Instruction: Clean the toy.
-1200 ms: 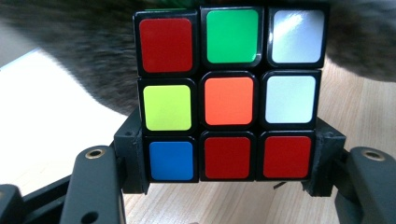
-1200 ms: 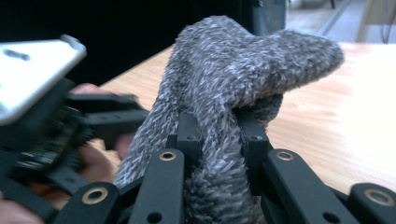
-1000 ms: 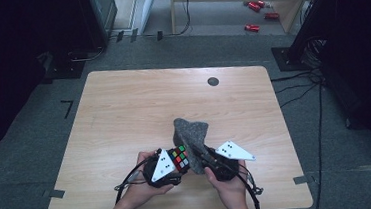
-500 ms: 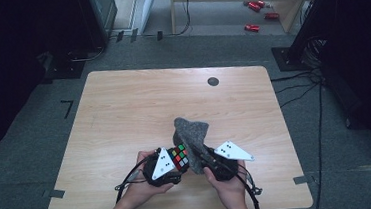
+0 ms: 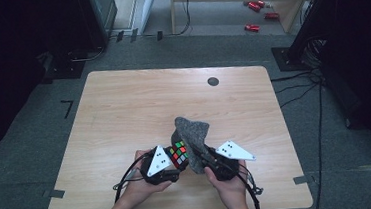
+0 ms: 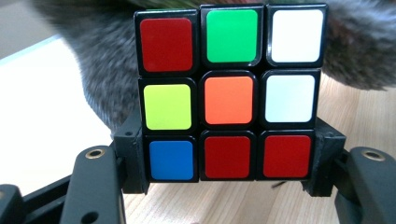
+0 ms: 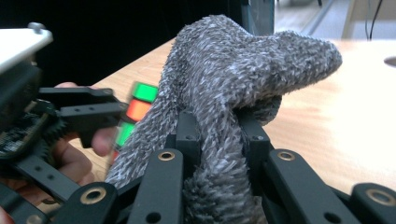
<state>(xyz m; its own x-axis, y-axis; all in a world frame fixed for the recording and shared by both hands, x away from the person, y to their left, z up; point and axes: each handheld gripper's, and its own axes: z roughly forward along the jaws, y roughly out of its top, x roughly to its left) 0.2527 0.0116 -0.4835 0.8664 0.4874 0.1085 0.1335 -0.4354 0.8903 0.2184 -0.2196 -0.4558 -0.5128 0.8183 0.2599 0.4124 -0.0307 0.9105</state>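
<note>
Scrambled puzzle cube (image 6: 229,93), black-framed with red, green, white, yellow, orange and blue stickers, is clamped by the left gripper (image 6: 229,161) at the near bench (image 5: 123,104) edge. Fuzzy grey cloth (image 7: 224,116) is pinched by the right gripper (image 7: 217,140), touching the cube. Nothing has shifted since earlier. Sticker layout is given by the left gripper view alone.

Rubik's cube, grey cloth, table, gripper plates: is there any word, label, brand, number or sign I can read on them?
None: the Rubik's cube carries plain colour stickers, the grey cloth and the table are bare, and the gripper plates bear only small dark dots.
</note>
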